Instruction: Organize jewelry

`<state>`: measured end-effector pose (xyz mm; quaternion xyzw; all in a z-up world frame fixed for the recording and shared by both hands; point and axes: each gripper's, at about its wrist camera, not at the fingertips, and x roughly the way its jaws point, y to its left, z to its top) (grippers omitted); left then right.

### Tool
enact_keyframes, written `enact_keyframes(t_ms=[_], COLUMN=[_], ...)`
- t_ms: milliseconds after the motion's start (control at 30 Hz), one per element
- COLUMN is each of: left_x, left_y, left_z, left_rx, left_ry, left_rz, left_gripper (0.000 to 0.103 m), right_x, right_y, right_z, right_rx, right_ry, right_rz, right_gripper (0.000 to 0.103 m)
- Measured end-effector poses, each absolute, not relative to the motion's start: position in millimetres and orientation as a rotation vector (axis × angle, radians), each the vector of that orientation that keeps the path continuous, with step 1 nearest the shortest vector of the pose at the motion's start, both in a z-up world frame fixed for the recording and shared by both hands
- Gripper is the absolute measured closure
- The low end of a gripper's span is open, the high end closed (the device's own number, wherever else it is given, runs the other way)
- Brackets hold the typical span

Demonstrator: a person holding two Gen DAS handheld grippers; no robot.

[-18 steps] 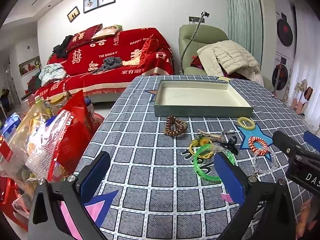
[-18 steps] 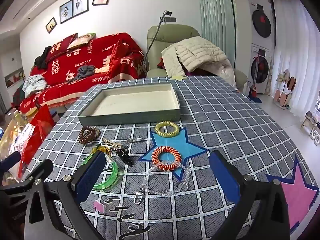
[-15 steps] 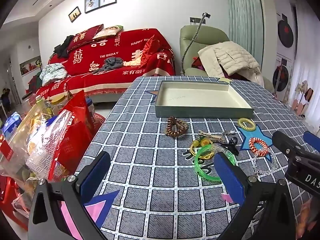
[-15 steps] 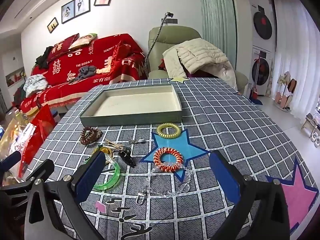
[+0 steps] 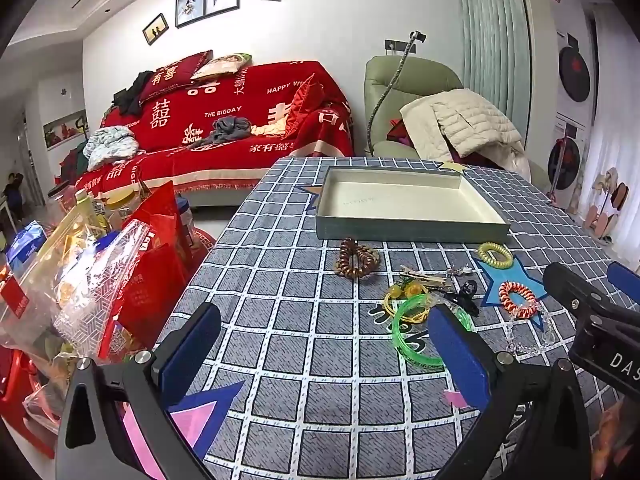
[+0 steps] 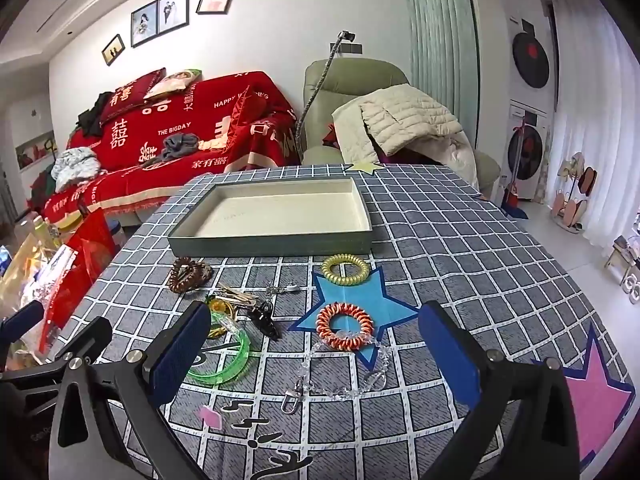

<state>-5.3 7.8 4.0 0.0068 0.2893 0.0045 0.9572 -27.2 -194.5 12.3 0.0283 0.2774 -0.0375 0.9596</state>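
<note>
The red sofa cover (image 5: pixel 224 128) carries most of the readable writing: "THE BIGDAY" in white capitals near its middle, "HAPPY W…" cut off by a fold further right, a large double-happiness sign 囍 on the left, and the characters 家有囍 along the front edge. The red cushion (image 5: pixel 176 74) on the sofa back reads 有喜. In the right wrist view the same sofa cover (image 6: pixel 172 136) shows "THE BIGDAY" and "HAPPY W…" again. The black body of the right gripper (image 5: pixel 608 356), seen at the edge of the left wrist view, bears white letters "DAS", cut off by the frame. Dark printed characters on the desk cloth (image 6: pixel 264 432) are too broken to read
</note>
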Motion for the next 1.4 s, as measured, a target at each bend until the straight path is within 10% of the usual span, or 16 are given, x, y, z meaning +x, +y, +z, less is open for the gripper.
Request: enact_keyframes(t_ms=[1400], left_x=[-6.2], left_y=[11.2], left_z=[5.8], left_rx=[0.008], left_ry=[0.582], left_rz=[0.023], left_gripper=[0.0], right_x=[-27.3], right_y=[-193.5], right_z=[12.5], right_rx=[0.069], right_ry=[0.557], right_rz=[-0.073], right_gripper=[0.0])
